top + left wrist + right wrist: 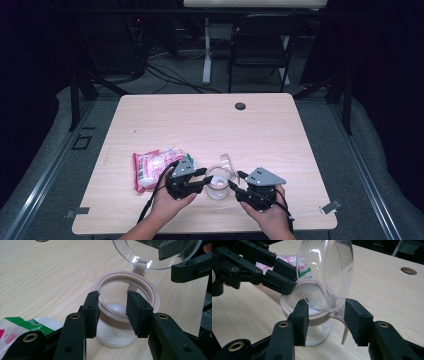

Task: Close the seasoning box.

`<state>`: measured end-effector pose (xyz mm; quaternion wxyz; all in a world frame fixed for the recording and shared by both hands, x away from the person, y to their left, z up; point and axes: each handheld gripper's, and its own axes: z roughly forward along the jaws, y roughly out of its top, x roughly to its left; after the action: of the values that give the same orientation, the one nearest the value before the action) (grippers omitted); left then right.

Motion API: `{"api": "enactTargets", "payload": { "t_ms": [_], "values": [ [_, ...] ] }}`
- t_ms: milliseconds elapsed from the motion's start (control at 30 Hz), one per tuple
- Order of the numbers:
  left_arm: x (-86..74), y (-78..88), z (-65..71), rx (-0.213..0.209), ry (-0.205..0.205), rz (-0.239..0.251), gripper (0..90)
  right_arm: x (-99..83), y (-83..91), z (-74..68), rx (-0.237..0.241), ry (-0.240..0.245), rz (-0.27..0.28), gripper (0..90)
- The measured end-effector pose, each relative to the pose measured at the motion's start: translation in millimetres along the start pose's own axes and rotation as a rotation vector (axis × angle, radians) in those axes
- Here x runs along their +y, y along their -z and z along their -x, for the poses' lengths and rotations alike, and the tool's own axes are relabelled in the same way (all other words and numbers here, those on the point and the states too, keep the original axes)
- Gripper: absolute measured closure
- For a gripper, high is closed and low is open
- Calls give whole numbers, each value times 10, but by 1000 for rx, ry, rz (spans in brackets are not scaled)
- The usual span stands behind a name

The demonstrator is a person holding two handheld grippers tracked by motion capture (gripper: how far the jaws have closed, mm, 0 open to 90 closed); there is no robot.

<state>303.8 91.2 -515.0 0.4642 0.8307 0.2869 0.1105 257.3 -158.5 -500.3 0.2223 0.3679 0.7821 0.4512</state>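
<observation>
Two grippers: both at the jar [218, 186].
Left gripper [112, 312]: jaws straddle the rim, steadying; not clamped.
Right gripper [325, 321]: jaws flank the hinged lid [325, 275], unclamped.

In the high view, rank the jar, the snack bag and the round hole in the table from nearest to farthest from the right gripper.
From the right gripper:
1. Jar, just to its left, between the two grippers.
2. Snack bag, farther left, beyond the left gripper.
3. Round hole, at the table's far edge.
</observation>
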Motion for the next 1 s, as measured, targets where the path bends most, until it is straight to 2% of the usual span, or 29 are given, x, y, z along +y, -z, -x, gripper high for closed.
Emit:
{"api": "enactTargets", "payload": {
  "t_ms": [367,467,833,1000],
  "values": [
    [-3,1,8,-1,4,-1,626,-33,62,118,-22,-40,7,594],
    [-2,2,6,0,4,-2,626,-44,63,154,-1,-69,14,592],
    [-4,1,12,3,6,1,626,-59,13,143,-1,-71,0,598],
    [-4,7,30,25,-10,6,609,-68,-32,154,4,-80,-6,598]
  ]
}}
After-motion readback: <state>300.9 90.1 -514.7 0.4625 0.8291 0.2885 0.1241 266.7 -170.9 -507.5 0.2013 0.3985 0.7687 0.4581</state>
